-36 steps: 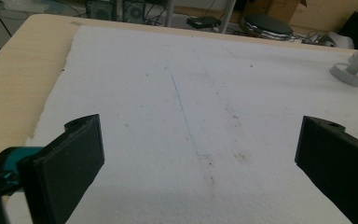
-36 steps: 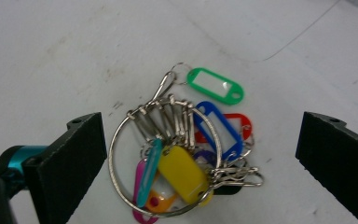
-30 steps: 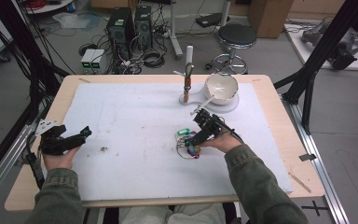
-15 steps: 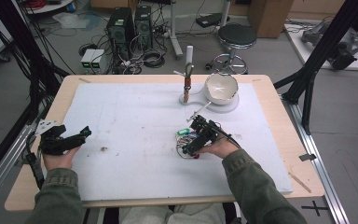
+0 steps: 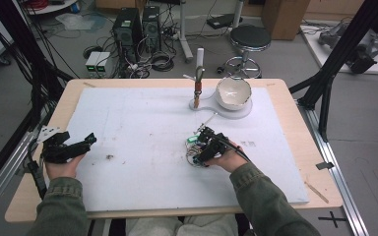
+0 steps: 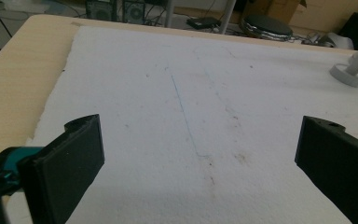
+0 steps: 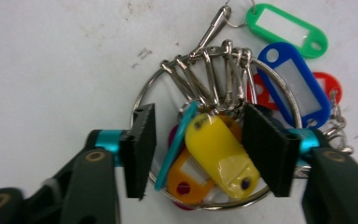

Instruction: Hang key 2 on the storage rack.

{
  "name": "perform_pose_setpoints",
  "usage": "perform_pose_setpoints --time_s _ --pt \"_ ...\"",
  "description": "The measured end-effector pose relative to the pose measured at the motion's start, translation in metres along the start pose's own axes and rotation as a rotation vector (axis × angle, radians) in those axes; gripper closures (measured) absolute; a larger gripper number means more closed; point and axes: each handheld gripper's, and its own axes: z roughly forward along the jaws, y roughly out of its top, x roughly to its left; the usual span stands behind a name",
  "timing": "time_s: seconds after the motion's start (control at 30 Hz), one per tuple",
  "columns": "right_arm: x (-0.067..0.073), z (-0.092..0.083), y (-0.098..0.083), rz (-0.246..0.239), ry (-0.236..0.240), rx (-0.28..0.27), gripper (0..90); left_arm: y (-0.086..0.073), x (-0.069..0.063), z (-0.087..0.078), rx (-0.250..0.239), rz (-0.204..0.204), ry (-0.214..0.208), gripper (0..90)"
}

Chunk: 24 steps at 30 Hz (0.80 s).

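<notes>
Your right gripper (image 7: 198, 154) has just been closing around the yellow tag (image 7: 221, 154) of the key-tag ring (image 5: 195, 150) at the mat's near centre, pads not yet pressing, so it may slip sideways.

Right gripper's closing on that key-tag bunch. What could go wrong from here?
1. The right gripper, its jaws just closing, straddles several loose tags: yellow tag, teal tag, orange tag. It may pinch just one, or they may slip out.
2. The metal ring and clips would dangle and swing on lifting.
</notes>
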Motion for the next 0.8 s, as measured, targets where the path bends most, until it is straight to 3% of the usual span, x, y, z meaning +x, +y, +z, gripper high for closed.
perform_pose_setpoints --time_s 0.07,0.2,0.23,0.27,0.43,0.63,0.8 --pt "0.001 0.0 0.0 0.001 -0.007 -0.004 64.1 0.0 0.0 0.0 0.0 -0.001 0.001 1.7" --pt "-0.001 -0.002 -0.001 0.016 -0.002 -0.008 67.6 0.0 0.0 0.0 0.0 0.0 -0.001 1.7" --pt "-0.002 -0.004 -0.001 0.03 0.005 -0.021 78.5 0.0 0.0 0.0 0.0 0.0 -0.002 1.7" --pt "-0.003 -0.008 -0.001 0.049 0.019 -0.056 80.7 0.0 0.0 0.0 0.001 0.001 -0.002 1.7" --pt "-0.008 -0.01 -0.004 0.08 0.051 -0.048 81.2 0.0 0.0 0.0 0.001 0.002 -0.002 1.7" --pt "-0.008 -0.013 -0.003 0.093 0.106 -0.079 83.2 0.0 0.0 0.0 -0.001 0.0 -0.003 1.7" --pt "-0.009 -0.015 -0.004 0.095 0.11 -0.088 84.1 0.0 0.0 0.0 0.0 0.0 -0.002 1.7"
